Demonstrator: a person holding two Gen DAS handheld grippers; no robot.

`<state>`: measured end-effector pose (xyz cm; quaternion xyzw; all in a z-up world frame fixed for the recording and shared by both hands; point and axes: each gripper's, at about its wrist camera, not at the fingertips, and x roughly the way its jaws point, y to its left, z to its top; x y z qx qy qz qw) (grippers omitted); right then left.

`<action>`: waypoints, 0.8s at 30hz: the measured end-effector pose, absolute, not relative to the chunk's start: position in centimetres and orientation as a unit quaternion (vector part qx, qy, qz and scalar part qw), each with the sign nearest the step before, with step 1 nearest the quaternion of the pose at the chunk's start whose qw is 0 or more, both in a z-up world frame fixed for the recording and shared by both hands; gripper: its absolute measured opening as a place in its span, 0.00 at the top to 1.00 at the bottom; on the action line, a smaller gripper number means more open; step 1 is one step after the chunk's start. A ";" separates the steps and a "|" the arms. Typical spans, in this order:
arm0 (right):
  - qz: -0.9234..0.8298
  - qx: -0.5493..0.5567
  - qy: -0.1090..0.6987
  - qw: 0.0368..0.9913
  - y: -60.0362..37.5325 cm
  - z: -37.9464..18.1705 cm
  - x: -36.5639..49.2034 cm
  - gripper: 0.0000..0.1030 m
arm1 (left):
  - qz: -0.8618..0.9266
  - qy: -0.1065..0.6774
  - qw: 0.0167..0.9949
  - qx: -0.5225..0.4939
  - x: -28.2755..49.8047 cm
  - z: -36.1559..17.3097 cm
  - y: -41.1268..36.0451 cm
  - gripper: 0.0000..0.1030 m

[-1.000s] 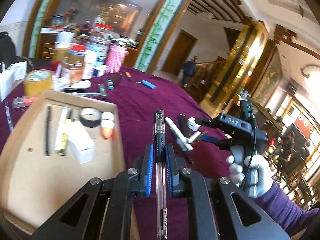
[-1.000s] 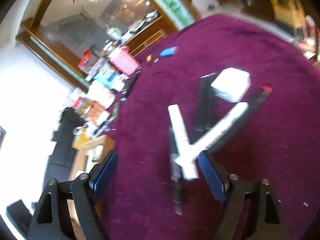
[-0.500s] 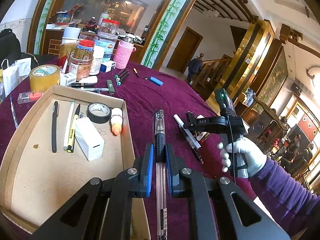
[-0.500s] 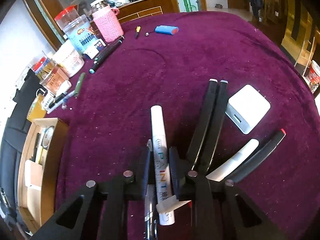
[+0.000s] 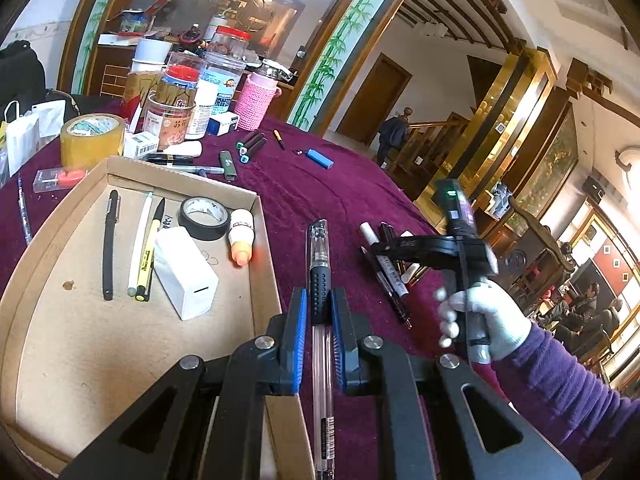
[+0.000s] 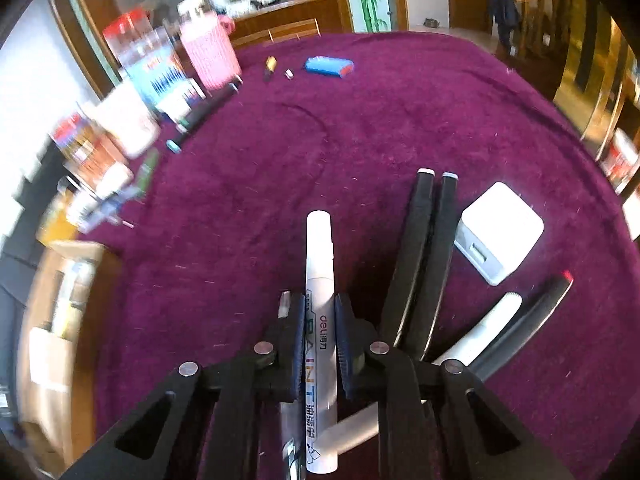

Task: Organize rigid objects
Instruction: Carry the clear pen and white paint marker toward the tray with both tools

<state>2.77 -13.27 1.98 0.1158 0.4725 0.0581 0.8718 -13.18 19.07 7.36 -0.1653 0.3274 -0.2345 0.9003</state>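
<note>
Fingers (image 5: 299, 320) clamp pen (image 5: 319, 264); box (image 5: 262, 240) holds tape (image 5: 203, 218)

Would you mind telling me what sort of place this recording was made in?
Probably a restaurant or hotel hall: a big round table under purple cloth, gilded columns, a wooden staircase, and people seated beyond.

Both views bright w/ daylight; left wrist view sharp, sky/ceiling upper right blown out, gloved right hand (image 5: 478, 312) slightly smeared. Right wrist view: heavy motion blur on left side, jars (image 6: 136, 80) streaked, centre crisp. Strong fisheye bending + dark vignette at corners in both.
</note>
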 end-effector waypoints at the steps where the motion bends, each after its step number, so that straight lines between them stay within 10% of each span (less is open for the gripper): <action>1: 0.069 0.133 0.465 0.872 -13.4 2.4 2.4 0.85 | -0.231 0.327 0.901 -0.165 -13.2 7.3 19.3 0.89; 24: 0.295 0.186 0.488 0.800 3.4 4.6 -1.4 0.84 | -0.038 0.463 0.878 -0.115 -5.2 3.4 29.3 0.88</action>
